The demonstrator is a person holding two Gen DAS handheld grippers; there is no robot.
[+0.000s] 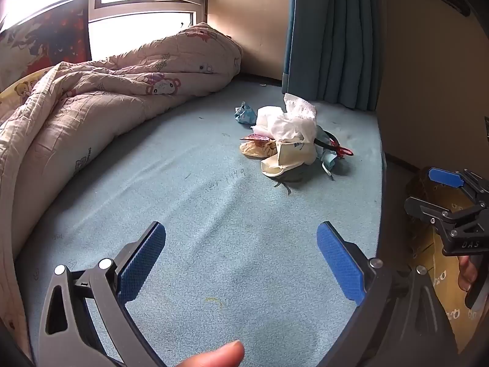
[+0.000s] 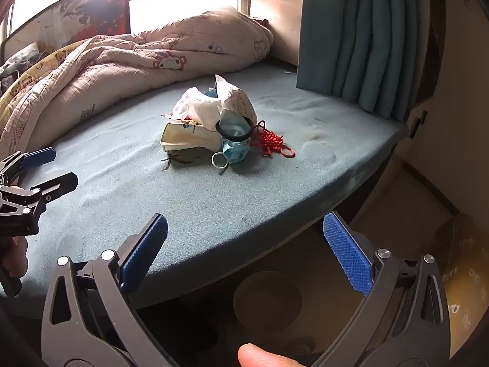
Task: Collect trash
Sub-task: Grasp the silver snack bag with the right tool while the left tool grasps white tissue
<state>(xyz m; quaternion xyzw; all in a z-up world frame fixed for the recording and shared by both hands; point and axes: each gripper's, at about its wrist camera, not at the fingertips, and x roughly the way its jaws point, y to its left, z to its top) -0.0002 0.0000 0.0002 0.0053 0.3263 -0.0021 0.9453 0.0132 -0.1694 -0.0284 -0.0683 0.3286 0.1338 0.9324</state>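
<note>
Well ahead of both grippers' spread fingers (image 1: 143,260), trash pile (image 1: 287,140) on bed (image 1: 214,229)

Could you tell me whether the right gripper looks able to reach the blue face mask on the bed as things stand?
Probably yes. The right gripper is open and empty, and the blue face mask lies at the near edge of the trash pile, with only bare bedsheet between them.
</note>
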